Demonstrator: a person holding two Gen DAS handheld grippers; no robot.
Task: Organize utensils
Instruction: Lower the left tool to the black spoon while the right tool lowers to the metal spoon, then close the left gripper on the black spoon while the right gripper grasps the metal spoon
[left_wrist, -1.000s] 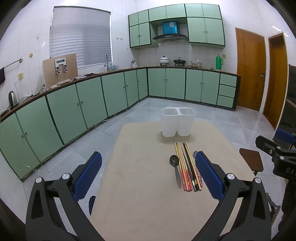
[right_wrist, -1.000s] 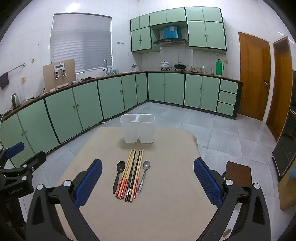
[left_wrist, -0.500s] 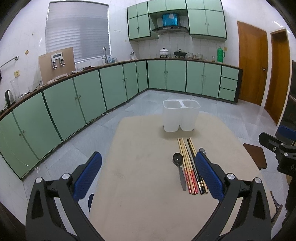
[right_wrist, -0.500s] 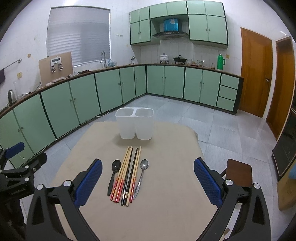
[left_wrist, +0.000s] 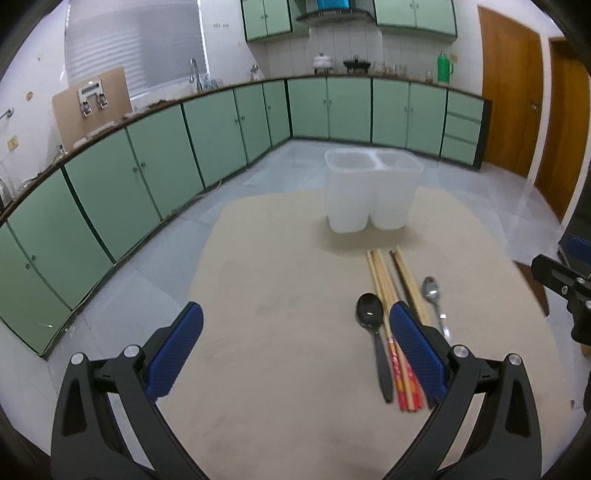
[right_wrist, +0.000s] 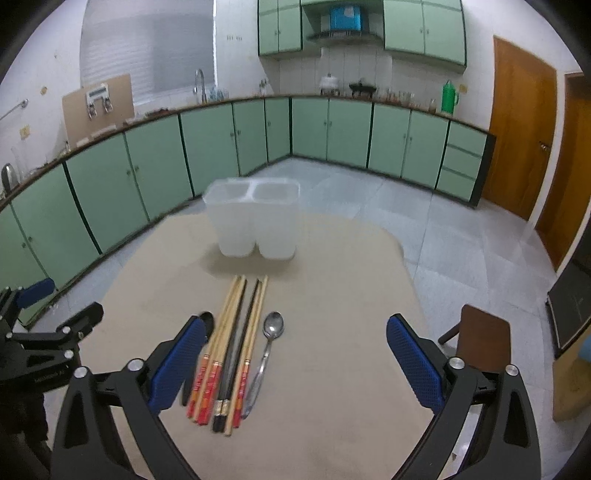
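A white two-compartment holder (left_wrist: 371, 194) (right_wrist: 254, 220) stands at the far end of a beige table (left_wrist: 280, 350) (right_wrist: 332, 302). In front of it lie several chopsticks (left_wrist: 384, 284) (right_wrist: 236, 332), a black spoon (left_wrist: 370, 315) (right_wrist: 207, 320) on their left and a metal spoon (left_wrist: 431, 291) (right_wrist: 272, 328) on their right. My left gripper (left_wrist: 295, 349) is open and empty, its right finger over the chopsticks. My right gripper (right_wrist: 295, 362) is open and empty, above the utensils' handle ends.
Green cabinets (right_wrist: 155, 173) run along the left and back walls. A brown stool (right_wrist: 480, 339) stands right of the table. Wooden doors (right_wrist: 524, 136) are at the far right. The other gripper shows at each view's edge (left_wrist: 565, 284) (right_wrist: 44, 350).
Both grippers have moved forward and lower toward the utensils; the holder and utensils look larger. The utensils have not moved.
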